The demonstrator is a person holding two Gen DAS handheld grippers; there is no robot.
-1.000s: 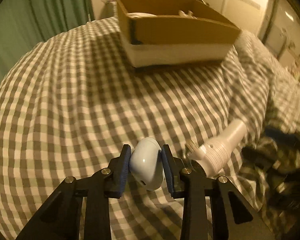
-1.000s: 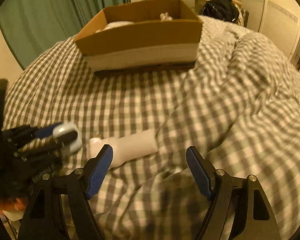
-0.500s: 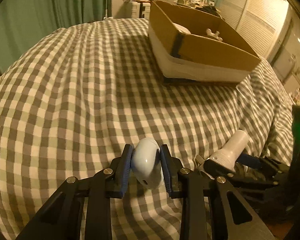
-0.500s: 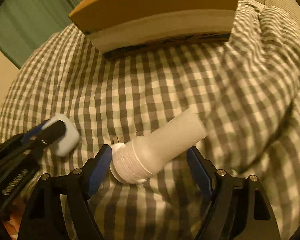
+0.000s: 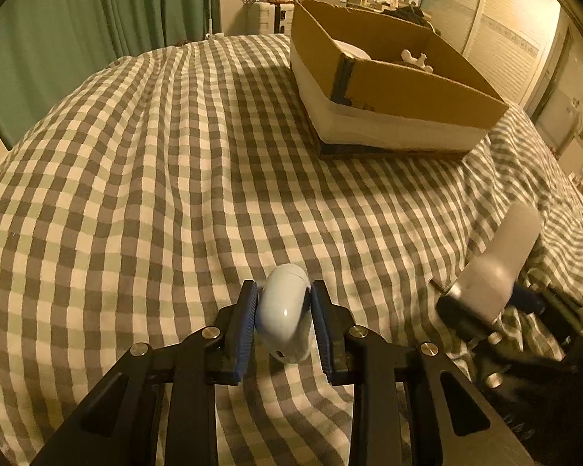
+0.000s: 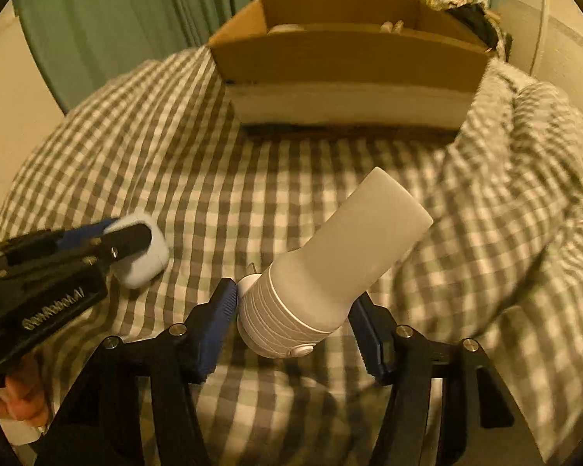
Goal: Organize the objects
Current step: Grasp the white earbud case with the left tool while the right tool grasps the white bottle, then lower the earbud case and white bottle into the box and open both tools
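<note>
A pale blue, rounded earbud case is pinched between the blue pads of my left gripper, which is shut on it just above the checked bedspread. The right wrist view shows the same case at the left. A white bottle with a ribbed cap lies tilted between the pads of my right gripper. Its jaws are closing and both pads touch the cap end. From the left wrist view the bottle is blurred at the right.
An open cardboard box with white items inside sits at the far side of the bed. Green curtains hang behind on the left. The bedspread bunches into a fold on the right. A hand holds the left gripper.
My right gripper moved forward around the white bottle and narrowed onto its cap end; the bottle now tilts up off the cover. The left gripper kept hold of the case, shifting slightly.
</note>
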